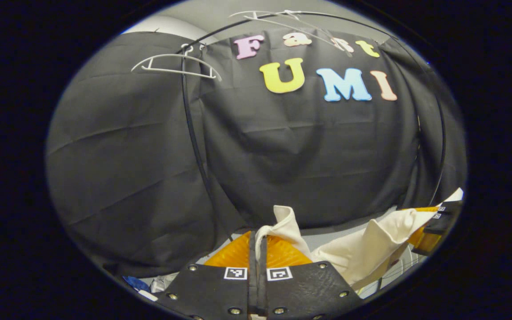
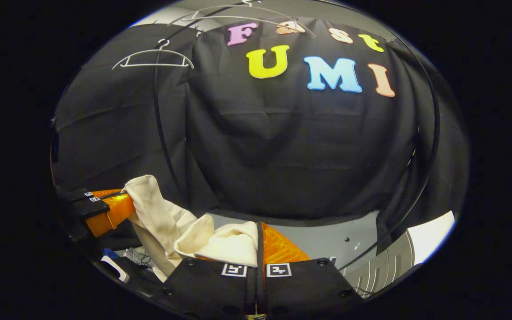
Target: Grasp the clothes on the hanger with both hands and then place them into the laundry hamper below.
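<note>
The cream garment [image 1: 374, 249] hangs stretched between the two grippers, off the hangers and low in front of the black cloth wall. In the left gripper view, the left gripper [image 1: 258, 249] sits at the bottom centre with its jaws clenched tight, a fold of the cream cloth rising out of the slit between the fingers and curling over to the right. From there the cloth runs across and up to the right edge, where the right gripper [image 1: 438, 222] shows, gripping the far end. Up top, a white hanger [image 1: 174, 66] hangs bare on the black rail [image 1: 192, 133], and a second white hanger [image 1: 291, 20] shows along the upper arc of that rail.

Over to the right gripper view: the right gripper [image 2: 258, 249] is at the bottom centre, jaws clenched on the garment [image 2: 220, 242], which bunches up on the left side of its fingers. The cloth sags, then climbs leftward to the left gripper [image 2: 105, 206] at the left edge, where its end drapes over the fingers. A bare white hanger [image 2: 154, 58] hangs on the black rail [image 2: 160, 133] above, another hanger [image 2: 238, 13] at the very top. A grey floor [image 2: 349, 240] shows under the cloth wall. Whether the hamper lies below, I cannot tell.
</note>
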The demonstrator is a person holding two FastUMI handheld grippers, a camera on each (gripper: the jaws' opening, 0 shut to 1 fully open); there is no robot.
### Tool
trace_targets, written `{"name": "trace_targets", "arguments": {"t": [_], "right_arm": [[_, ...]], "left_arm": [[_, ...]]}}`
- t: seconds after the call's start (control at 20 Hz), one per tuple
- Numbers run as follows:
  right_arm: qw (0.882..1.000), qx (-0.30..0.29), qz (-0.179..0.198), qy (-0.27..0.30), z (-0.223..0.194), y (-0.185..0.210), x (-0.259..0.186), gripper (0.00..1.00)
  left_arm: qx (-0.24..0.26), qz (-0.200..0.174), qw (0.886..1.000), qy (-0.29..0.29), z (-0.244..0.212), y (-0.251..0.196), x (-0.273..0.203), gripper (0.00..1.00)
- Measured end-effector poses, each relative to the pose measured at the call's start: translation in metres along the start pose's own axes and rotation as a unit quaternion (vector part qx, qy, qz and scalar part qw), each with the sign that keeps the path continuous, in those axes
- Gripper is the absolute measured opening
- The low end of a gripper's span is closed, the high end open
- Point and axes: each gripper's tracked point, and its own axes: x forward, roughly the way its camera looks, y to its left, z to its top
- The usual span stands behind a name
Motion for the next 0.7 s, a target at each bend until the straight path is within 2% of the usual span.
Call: {"name": "trace_targets", "arguments": {"t": [0.25, 0.4, 0.5, 0.7], "right_arm": [[0.997, 0.002, -0.011, 0.079, -0.061, -0.006, 0.011, 0.03], [0.993, 0.006, -0.005, 0.116, -0.084, -0.005, 0.011, 0.03], [0.992, 0.002, -0.008, 0.127, -0.087, -0.005, 0.017, 0.06], [0.989, -0.001, -0.001, 0.148, -0.094, 0.006, 0.014, 0.11]], "left_arm": [[0.019, -0.011, 0.996, 0.083, -0.075, -0.01, 0.007, 0.01], [0.03, -0.012, 0.993, 0.116, -0.1, -0.018, 0.02, 0.01], [0.027, -0.012, 0.99, 0.136, -0.103, -0.021, 0.02, 0.01], [0.028, -0.014, 0.992, 0.125, -0.087, -0.017, 0.016, 0.02]]}}
